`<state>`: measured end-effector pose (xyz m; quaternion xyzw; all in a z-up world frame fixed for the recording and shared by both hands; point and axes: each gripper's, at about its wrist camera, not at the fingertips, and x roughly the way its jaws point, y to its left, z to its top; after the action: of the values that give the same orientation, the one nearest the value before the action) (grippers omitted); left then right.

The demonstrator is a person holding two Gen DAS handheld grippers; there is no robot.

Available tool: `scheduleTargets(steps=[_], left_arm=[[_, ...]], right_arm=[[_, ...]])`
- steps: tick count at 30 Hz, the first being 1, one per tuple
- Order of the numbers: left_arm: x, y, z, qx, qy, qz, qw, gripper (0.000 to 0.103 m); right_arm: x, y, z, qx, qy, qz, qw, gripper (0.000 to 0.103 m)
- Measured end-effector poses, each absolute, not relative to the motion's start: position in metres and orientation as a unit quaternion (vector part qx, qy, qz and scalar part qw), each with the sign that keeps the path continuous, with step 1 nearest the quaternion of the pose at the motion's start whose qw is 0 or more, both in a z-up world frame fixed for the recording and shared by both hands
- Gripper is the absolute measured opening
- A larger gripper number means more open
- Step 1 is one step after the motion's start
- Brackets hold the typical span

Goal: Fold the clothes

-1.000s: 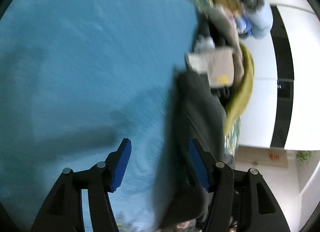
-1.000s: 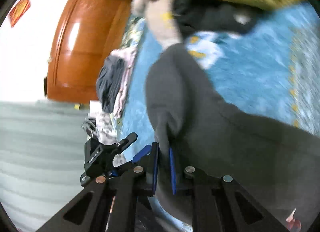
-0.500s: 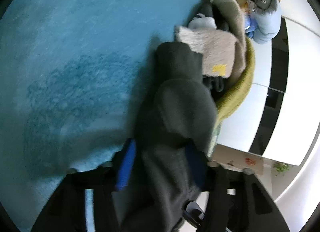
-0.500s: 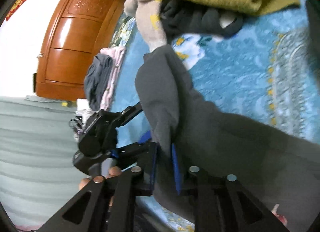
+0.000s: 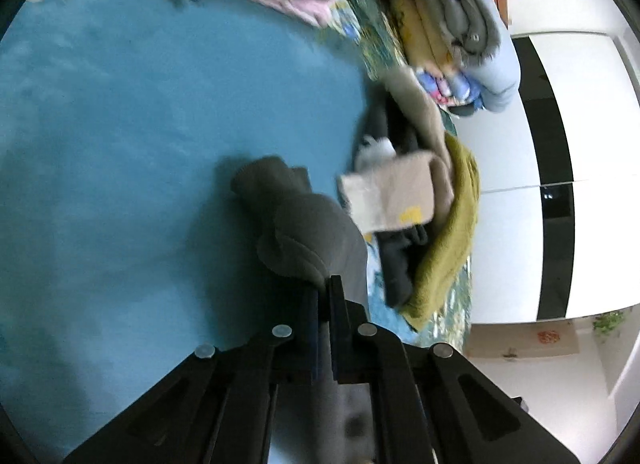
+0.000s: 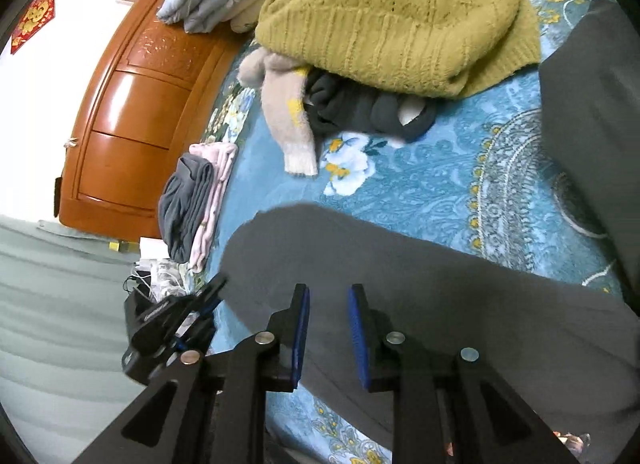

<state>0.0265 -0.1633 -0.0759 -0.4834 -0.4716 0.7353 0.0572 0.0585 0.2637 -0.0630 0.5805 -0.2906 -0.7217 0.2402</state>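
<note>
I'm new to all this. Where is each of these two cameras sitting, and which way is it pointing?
Left wrist: sits on the left gripper, looking along its black fingers, shut on the dark grey fleece garment above the blue patterned bedspread.
Right wrist: sits on the right gripper, looking past its open blue-padded fingers over the same garment towards the orange wooden headboard; the left gripper shows too.
Shared: the grey garment, the bedspread, the mustard-yellow knitted sweater.
</note>
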Motion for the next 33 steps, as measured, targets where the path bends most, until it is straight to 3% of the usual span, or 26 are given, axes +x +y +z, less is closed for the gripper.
scheduleTargets(steps=[11, 17, 19, 21, 24, 27, 28, 29, 33], left_arm=[[0.08, -0.245, -0.065, -0.456, -0.469, 0.755, -0.052, 0.004], [0.083, -0.27, -0.078, -0.45, -0.475, 0.752, -0.081, 0.004], [0.08, -0.267, -0.075, -0.45, -0.47, 0.756, -0.073, 0.004], [0.078, -0.264, -0.072, -0.449, -0.464, 0.761, -0.065, 0.004], [0.074, -0.259, -0.067, -0.448, -0.456, 0.767, -0.052, 0.004], [0.069, -0.254, -0.063, -0.447, -0.448, 0.773, -0.04, 0.02], [0.068, -0.252, -0.062, -0.447, -0.445, 0.775, -0.036, 0.034], [0.067, -0.251, -0.06, -0.447, -0.442, 0.777, -0.033, 0.04], [0.073, -0.258, -0.048, -0.436, -0.436, 0.786, -0.048, 0.046]], right_arm=[[0.072, 0.295, -0.018, 0.556, -0.252, -0.765, 0.205, 0.023], [0.08, 0.35, -0.009, 0.566, -0.215, -0.787, 0.118, 0.023], [0.083, 0.366, -0.012, 0.577, -0.206, -0.785, 0.092, 0.028], [0.088, 0.383, -0.015, 0.585, -0.201, -0.783, 0.066, 0.049], [0.1, 0.414, -0.021, 0.587, -0.216, -0.779, 0.034, 0.052], [0.104, 0.428, -0.034, 0.596, -0.223, -0.771, 0.028, 0.052], [0.102, 0.43, -0.039, 0.597, -0.225, -0.77, 0.025, 0.052], [0.1, 0.432, -0.044, 0.598, -0.228, -0.768, 0.023, 0.052], [0.087, 0.433, -0.066, 0.612, -0.227, -0.757, 0.02, 0.052]])
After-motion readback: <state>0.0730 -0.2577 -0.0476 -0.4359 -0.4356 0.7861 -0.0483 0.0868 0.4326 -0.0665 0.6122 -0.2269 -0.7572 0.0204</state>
